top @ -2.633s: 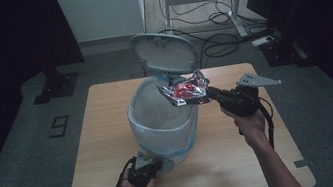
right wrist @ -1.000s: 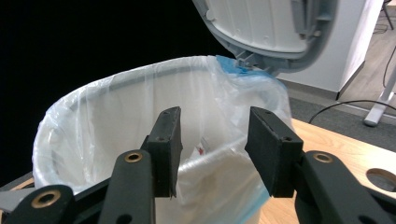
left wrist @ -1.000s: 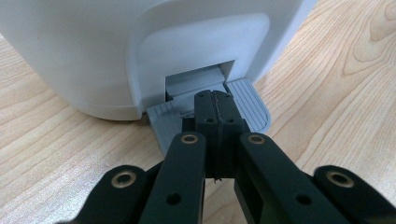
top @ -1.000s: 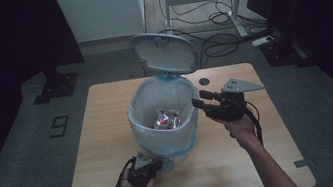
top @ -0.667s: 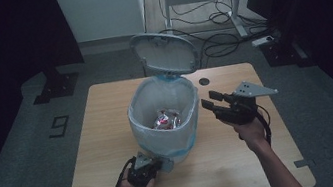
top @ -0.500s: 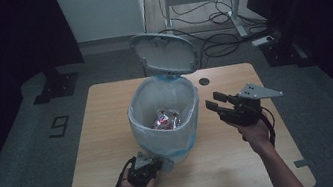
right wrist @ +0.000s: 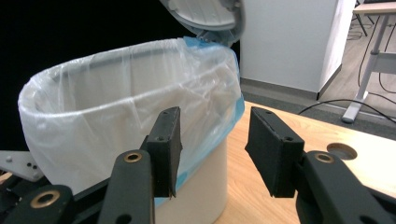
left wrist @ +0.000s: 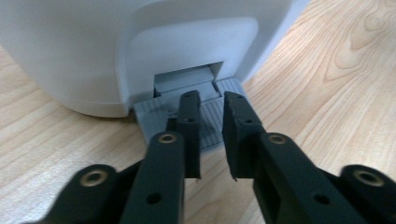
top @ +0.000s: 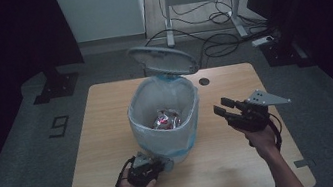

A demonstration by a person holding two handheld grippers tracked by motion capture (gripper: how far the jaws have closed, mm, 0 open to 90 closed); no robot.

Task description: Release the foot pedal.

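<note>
The left tongs (left wrist: 210, 105), jaws nearly together, press the bin's pedal (left wrist: 210, 123) near the worktop's (top: 246, 162) front edge. The right tongs (top: 224, 106) hang parted beside the lined bin (top: 166, 119), lid (top: 161, 60) raised, a wrapper (top: 165, 120) inside.

Left gripper (left wrist: 209, 107) presses bin (left wrist: 140, 42) pedal (left wrist: 205, 116), jaws nearly closed

The bin (top: 164, 116) stands mid-table (top: 101, 109), wrapper (top: 166, 120) inside, pedal (left wrist: 205, 114) at its near side.
</note>
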